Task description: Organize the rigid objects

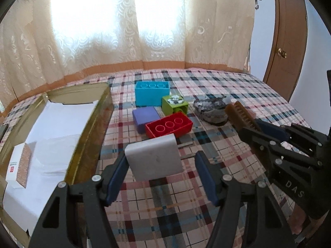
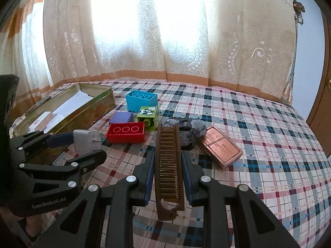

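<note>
My left gripper (image 1: 161, 157) is shut on a white plug-in charger (image 1: 154, 157), held a little above the plaid bedspread; one pad lies on its flat side and the other meets its metal prongs. In the right wrist view the same gripper (image 2: 88, 146) and charger (image 2: 85, 141) appear at the left. My right gripper (image 2: 168, 155) is shut on a brown comb (image 2: 168, 165) that runs lengthwise between the pads, with its far end past the fingertips. The left wrist view shows that gripper (image 1: 255, 129) and the comb (image 1: 238, 113) at the right.
An open gold tin (image 1: 91, 128), lined with white paper and holding a small box (image 1: 19, 165), lies at the left. Blue (image 1: 152, 93), green (image 1: 174, 105), purple (image 1: 144, 116) and red (image 1: 168, 125) blocks cluster mid-bed, beside a grey toy (image 1: 211, 109) and a copper case (image 2: 221, 148).
</note>
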`<action>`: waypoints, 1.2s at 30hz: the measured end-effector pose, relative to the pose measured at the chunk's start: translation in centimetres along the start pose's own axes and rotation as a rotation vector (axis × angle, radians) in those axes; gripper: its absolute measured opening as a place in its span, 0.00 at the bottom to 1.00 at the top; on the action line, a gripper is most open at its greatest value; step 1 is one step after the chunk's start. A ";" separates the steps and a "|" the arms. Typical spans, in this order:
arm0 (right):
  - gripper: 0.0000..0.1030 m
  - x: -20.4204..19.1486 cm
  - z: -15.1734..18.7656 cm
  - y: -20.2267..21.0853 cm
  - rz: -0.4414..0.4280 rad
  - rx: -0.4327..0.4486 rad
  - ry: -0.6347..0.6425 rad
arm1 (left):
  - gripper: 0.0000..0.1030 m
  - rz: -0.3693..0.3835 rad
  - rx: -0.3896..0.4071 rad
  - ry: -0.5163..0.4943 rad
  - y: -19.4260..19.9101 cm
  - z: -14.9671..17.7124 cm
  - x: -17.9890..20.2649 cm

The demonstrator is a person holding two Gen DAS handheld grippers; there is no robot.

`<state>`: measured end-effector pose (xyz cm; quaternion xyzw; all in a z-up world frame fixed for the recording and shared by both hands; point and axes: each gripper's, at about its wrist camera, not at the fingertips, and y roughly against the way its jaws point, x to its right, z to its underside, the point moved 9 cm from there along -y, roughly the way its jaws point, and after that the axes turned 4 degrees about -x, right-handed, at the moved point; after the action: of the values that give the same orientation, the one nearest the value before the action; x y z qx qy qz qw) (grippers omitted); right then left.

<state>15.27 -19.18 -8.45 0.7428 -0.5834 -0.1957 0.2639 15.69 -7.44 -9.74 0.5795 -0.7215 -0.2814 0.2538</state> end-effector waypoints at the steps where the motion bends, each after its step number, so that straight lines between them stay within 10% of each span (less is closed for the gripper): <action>1: 0.27 0.0 0.0 0.1 -0.002 0.004 -0.003 | 0.64 -0.002 0.011 0.003 0.2 0.0 -0.1; 36: 0.27 -1.1 -1.2 4.0 -0.020 0.209 -0.039 | 0.64 -0.134 0.255 0.038 5.5 -0.6 -1.7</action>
<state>12.69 -18.65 -5.09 0.7680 -0.5983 -0.1507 0.1716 12.65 -4.91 -5.50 0.6592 -0.7060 -0.1930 0.1723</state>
